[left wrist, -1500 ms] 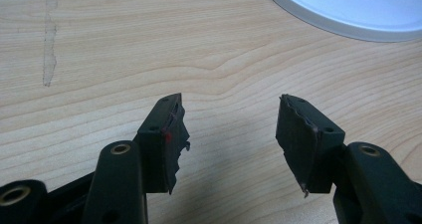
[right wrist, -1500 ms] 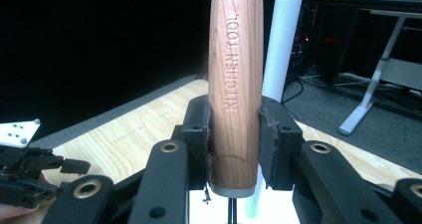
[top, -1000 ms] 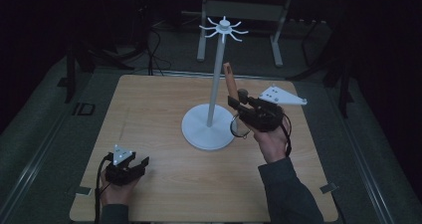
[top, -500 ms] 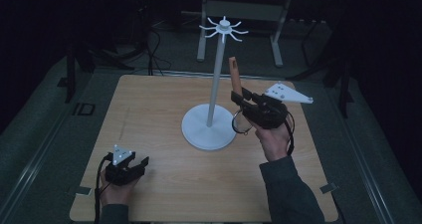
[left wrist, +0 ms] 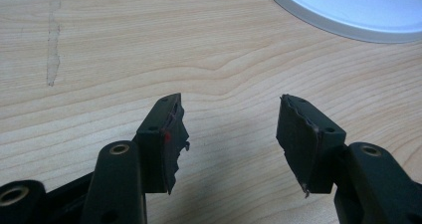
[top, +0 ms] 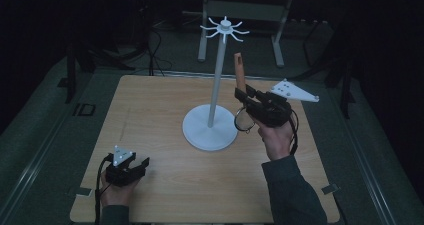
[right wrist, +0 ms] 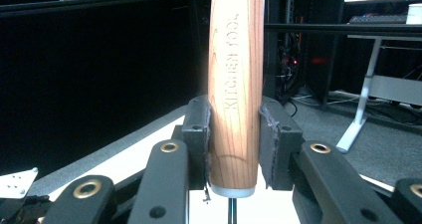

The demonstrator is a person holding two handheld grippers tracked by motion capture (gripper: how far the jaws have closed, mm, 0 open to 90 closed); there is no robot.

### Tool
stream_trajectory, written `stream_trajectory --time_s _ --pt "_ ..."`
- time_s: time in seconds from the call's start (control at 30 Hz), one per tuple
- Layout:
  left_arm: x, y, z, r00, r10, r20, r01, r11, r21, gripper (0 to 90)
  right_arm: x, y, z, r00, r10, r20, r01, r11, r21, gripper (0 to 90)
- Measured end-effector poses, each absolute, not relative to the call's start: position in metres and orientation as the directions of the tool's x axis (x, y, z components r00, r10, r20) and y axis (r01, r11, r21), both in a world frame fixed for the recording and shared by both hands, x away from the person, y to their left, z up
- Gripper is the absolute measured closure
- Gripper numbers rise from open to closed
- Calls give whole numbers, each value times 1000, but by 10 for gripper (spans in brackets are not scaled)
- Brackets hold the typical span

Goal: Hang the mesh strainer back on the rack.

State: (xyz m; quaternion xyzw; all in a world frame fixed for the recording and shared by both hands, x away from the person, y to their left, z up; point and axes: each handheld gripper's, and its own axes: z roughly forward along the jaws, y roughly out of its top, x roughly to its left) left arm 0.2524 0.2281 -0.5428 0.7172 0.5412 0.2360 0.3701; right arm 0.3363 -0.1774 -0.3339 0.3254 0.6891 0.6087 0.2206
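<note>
Beside the white stand's pole (top: pixel 216 87), the right gripper (right wrist: pixel 234 134) has its jaws clamped on a wooden-handled kitchen tool (right wrist: pixel 236 84), held upright. Lift it slowly, I'd say, toward the hooks (top: pixel 225 27). Left gripper (left wrist: pixel 229 134) rests on the bench (top: pixel 150 110), jaws wide, empty.

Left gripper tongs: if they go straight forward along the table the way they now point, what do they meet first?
Probably the round white base of the stand. The open left gripper tongs point over bare light wooden table toward its rim, slightly right of their line, so they might only graze it.
</note>
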Motion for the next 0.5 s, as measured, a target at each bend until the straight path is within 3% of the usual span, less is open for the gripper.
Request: stream_trajectory --time_s 0.5 --pt "252 228 -543 303 951 -64 600 -139 788 443 338 -180 -327 -683 721 112 174 11 985 690"
